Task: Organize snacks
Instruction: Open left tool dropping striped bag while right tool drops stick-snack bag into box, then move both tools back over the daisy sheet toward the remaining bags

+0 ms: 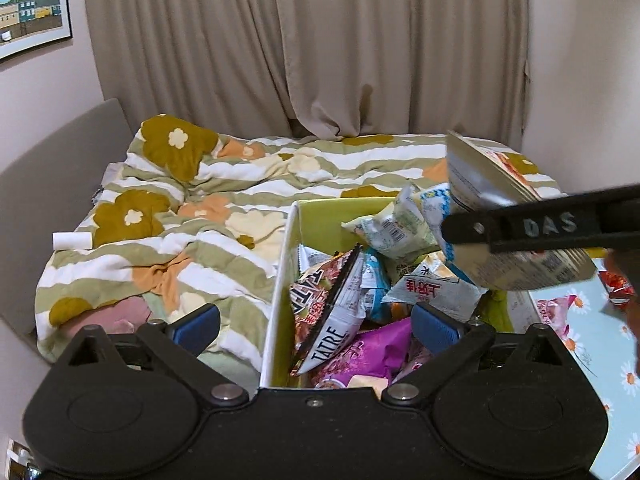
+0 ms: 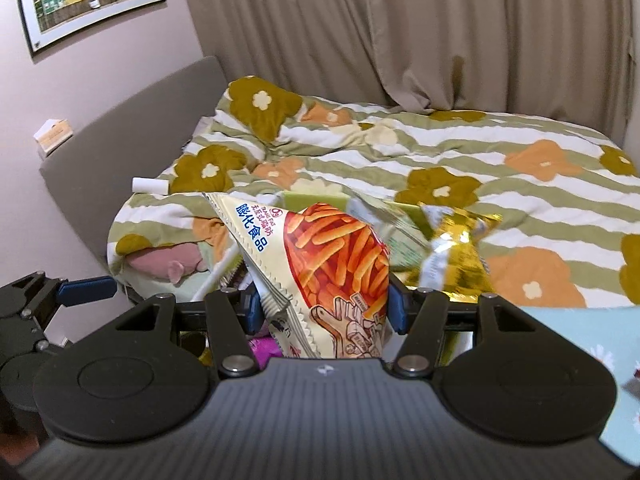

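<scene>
Left gripper (image 1: 316, 326) fingers are spread wide over the box (image 1: 280, 280), nothing between them; a chip bag (image 2: 336, 276) is pinched by the right gripper (image 2: 322, 308) above the box; dropping it in is judged the step in hand, calling for release; the box's near wall is hidden.

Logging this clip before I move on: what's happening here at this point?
A person with a handheld gripper in each hand is sorting snack packets into a green box at the foot of a bed. The right gripper holds an orange-stick snack bag above the box. The left gripper is wide open and empty, over a dark "TATRE" packet lying in the box. The box already holds many packets; a few more lie on the daisy-print cloth beside it.
</scene>
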